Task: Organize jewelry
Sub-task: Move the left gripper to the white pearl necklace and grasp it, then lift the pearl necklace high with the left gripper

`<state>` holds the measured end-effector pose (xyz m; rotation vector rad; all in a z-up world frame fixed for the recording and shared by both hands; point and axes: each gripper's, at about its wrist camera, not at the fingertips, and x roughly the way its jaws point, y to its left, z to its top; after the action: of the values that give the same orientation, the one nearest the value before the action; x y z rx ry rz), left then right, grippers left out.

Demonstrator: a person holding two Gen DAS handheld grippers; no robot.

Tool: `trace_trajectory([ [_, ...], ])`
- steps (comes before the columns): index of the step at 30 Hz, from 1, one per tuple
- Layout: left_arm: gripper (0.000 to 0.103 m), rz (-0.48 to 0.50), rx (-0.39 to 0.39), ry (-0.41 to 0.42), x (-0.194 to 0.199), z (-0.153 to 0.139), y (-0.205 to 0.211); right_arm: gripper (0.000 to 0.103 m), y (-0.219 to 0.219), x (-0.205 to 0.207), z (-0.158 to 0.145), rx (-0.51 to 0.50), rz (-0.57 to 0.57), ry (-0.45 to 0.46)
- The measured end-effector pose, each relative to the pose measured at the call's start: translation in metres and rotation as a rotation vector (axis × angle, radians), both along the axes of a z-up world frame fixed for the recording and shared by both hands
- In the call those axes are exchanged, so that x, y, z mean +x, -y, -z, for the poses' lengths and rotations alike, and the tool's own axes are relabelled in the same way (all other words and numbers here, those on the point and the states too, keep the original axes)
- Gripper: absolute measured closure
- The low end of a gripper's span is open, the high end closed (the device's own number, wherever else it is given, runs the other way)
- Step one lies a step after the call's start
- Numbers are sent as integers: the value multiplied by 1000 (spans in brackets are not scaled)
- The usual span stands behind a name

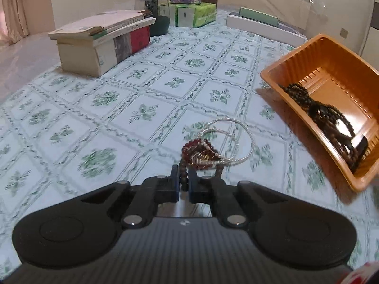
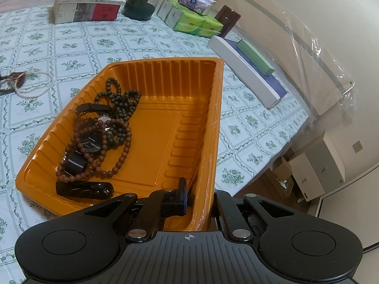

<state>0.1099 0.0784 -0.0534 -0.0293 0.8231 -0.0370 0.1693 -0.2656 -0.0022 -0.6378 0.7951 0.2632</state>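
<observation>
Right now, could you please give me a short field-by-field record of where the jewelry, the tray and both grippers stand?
surface: floral tablecloth
tray: orange tray, tilted, its near wall pinched by the right gripper
in tray: dark bead strand, brown bead strand, black watch
loose pile: red bead bracelet, white twisted cord, tangled on the cloth
left gripper: left gripper shut on a dark bead string leading out of the pile
still to do: pile not yet in tray
</observation>
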Motion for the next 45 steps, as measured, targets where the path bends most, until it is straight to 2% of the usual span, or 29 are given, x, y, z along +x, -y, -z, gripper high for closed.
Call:
trace_trajectory([
  [7,97,66,-4,-59,-42,-6,-4,98,-1,-1,-1,-1,2,5],
  [12,96,35,1,-72,-53,-2,-10,98,0,-1,-1,0,3,5],
  [18,94,-16,-25,-5,-41,-13,-16,98,0,-1,-1,0,3,5],
  [24,88,53,-54,13,-16,-15,1,98,0,-2,-2,0,4,4],
  [25,85,62,-46,10,-11,-13,4,98,0,-1,-2,0,4,4],
  [32,85,75,46,-51,15,5,11,98,0,-1,-2,0,4,4],
  [35,85,89,128,-2,11,3,18,98,0,-1,-2,-1,4,3],
  [36,85,100,132,6,11,2,19,98,0,-1,-2,0,5,3],
  [39,89,122,75,-21,14,5,16,98,0,0,-1,-1,6,1],
  [45,89,123,119,-68,19,13,14,98,0,0,0,-2,7,0],
])
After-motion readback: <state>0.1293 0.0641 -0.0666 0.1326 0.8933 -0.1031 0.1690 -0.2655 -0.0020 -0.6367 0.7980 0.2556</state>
